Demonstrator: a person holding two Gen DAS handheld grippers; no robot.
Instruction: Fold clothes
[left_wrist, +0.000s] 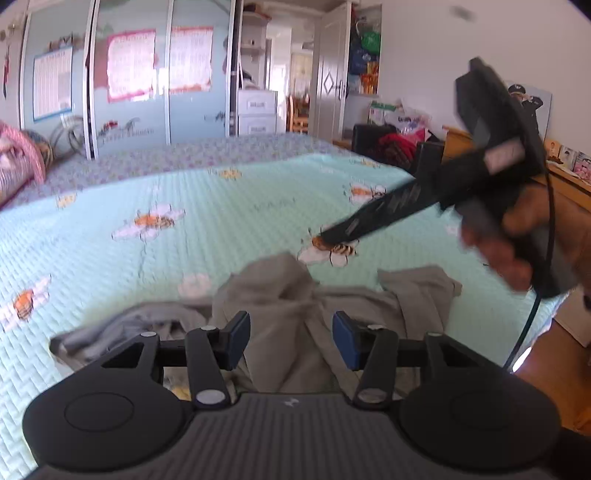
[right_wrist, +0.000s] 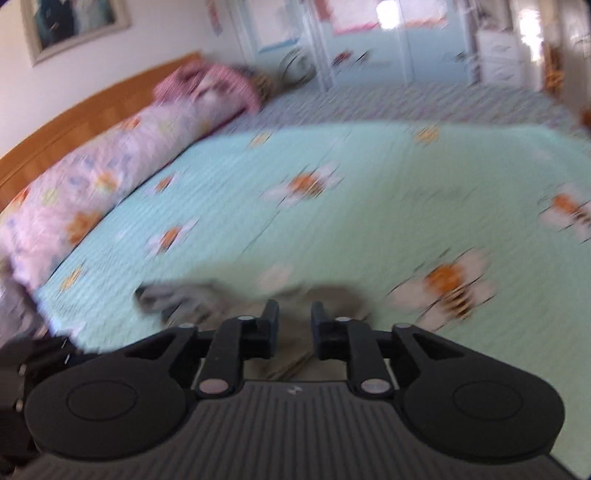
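Grey-green garment (left_wrist: 295, 295) crumpled in a heap on bedspread (left_wrist: 184, 206)

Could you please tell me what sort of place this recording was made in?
Most likely a home bedroom: a bed with a mint bee-print quilt, a wardrobe with sliding doors beyond it, and a floral pillow against the wooden headboard.

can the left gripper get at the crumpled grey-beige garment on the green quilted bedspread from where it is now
Probably yes. The left gripper has its jaws open with nothing between them, and the crumpled grey-beige garment lies directly ahead on the green quilted bedspread. The right gripper is beyond the garment, not in between.
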